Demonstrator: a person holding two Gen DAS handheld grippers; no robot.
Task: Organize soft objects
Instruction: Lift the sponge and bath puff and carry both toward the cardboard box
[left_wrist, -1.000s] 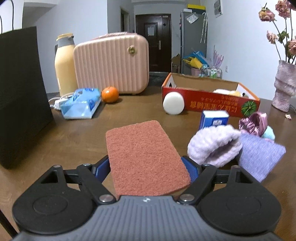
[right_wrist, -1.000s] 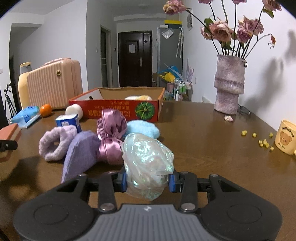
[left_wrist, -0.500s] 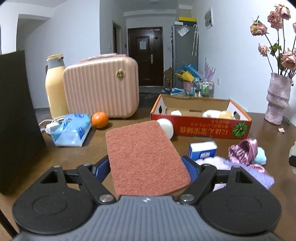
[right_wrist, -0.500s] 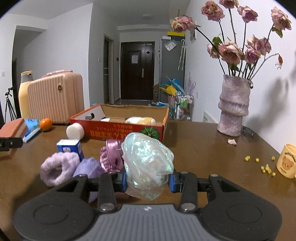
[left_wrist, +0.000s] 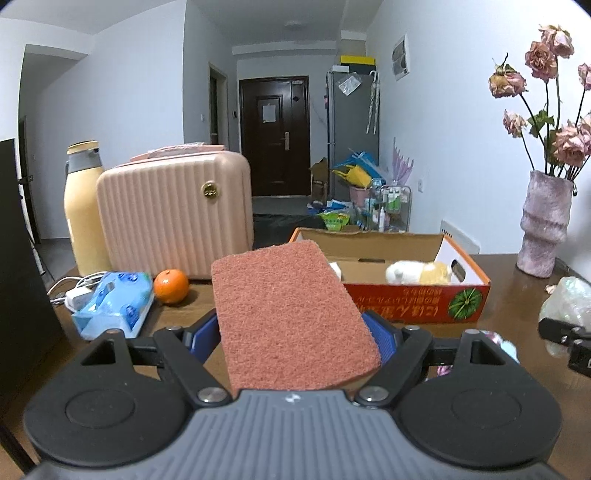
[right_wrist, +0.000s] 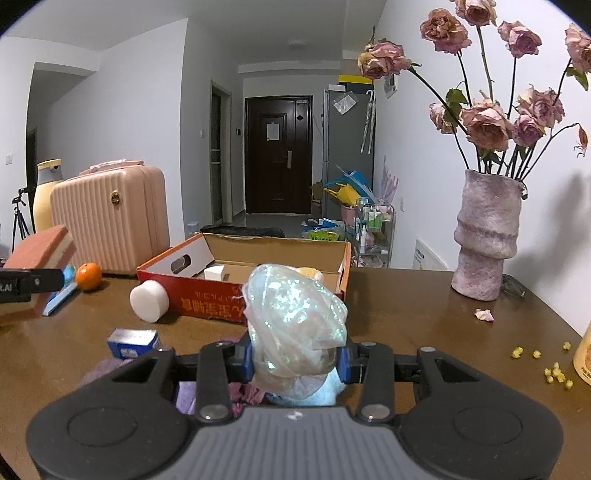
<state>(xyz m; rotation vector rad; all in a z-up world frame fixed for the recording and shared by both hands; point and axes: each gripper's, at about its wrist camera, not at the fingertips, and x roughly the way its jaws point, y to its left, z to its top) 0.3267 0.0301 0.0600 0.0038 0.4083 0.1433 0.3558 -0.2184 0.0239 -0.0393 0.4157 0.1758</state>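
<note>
Rust-red rectangular scouring sponge (left_wrist: 291, 317), cream underside. Iridescent translucent crinkled film bundle (right_wrist: 295, 325). Red cardboard box (left_wrist: 413, 302), green-striped watermelon print. Ribbed pale-pink hard case (left_wrist: 173, 218). Dark-brown wooden worktop (right_wrist: 406, 314).

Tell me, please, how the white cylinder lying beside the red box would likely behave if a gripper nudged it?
The white cylinder lies on its curved side, so it would probably roll across the bare table. It looks like foam, so likely light. The red box behind it should stop it.

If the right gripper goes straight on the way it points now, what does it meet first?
Probably the red cardboard box: the right gripper, shut on the shiny scrunchie, points at its near wall. Depth is unclear; the path may clear the rim into the box.
</note>
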